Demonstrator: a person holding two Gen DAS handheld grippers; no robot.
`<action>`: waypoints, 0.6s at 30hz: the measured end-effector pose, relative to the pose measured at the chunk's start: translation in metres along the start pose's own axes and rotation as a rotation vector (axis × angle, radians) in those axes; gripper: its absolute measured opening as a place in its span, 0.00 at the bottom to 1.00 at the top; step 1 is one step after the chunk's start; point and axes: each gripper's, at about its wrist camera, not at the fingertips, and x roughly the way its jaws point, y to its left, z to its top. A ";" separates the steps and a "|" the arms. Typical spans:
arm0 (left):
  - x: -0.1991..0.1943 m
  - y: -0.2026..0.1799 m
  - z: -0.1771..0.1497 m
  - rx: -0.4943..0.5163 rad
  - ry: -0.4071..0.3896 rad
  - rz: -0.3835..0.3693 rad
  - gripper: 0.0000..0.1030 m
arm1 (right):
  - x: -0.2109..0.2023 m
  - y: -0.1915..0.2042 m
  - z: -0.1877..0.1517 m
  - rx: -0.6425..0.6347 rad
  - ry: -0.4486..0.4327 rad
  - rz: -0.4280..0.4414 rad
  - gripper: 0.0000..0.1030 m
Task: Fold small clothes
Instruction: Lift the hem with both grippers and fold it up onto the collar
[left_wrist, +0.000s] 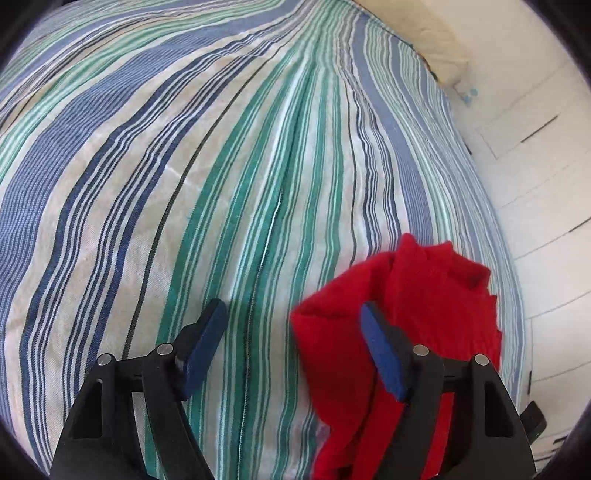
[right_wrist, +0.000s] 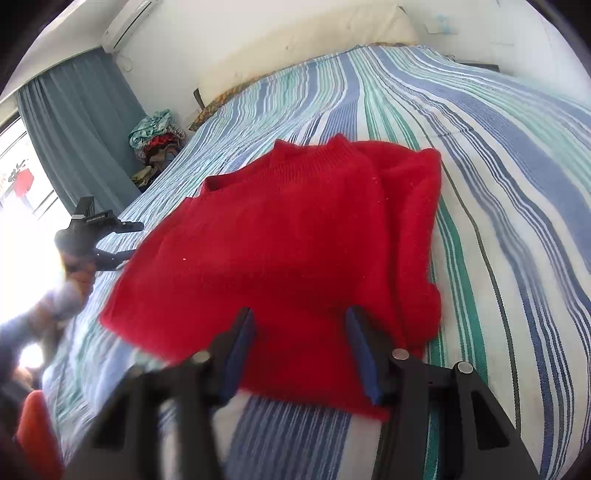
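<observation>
A: From the left wrist, what shows?

B: The left gripper (left_wrist: 291, 332) hangs over a bed cover striped in blue, green and cream (left_wrist: 184, 166), its blue-padded fingers apart with only cover between them. A red knitted sweater (left_wrist: 424, 295) lies bunched by the right finger, which stands in front of it; whether that pad touches the wool, I can't quite tell.

A: And the right wrist?

B: The sweater (right_wrist: 295, 240) lies partly folded on the striped cover (right_wrist: 498, 166), ribbed collar at the far end, one side doubled over along the right. The right gripper (right_wrist: 299, 332) stands over its near hem, fingers apart, nothing pinched. The left gripper (right_wrist: 107, 240) sits at the sweater's left edge.
</observation>
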 end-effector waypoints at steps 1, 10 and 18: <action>0.002 -0.006 -0.002 0.015 0.005 -0.049 0.44 | 0.000 0.001 0.000 -0.004 0.000 -0.004 0.50; 0.006 -0.017 0.001 0.139 -0.028 0.152 0.03 | 0.000 0.004 -0.002 -0.011 -0.003 -0.017 0.50; -0.055 -0.012 -0.050 0.110 -0.071 0.029 0.50 | 0.000 0.005 -0.003 -0.011 -0.004 -0.021 0.50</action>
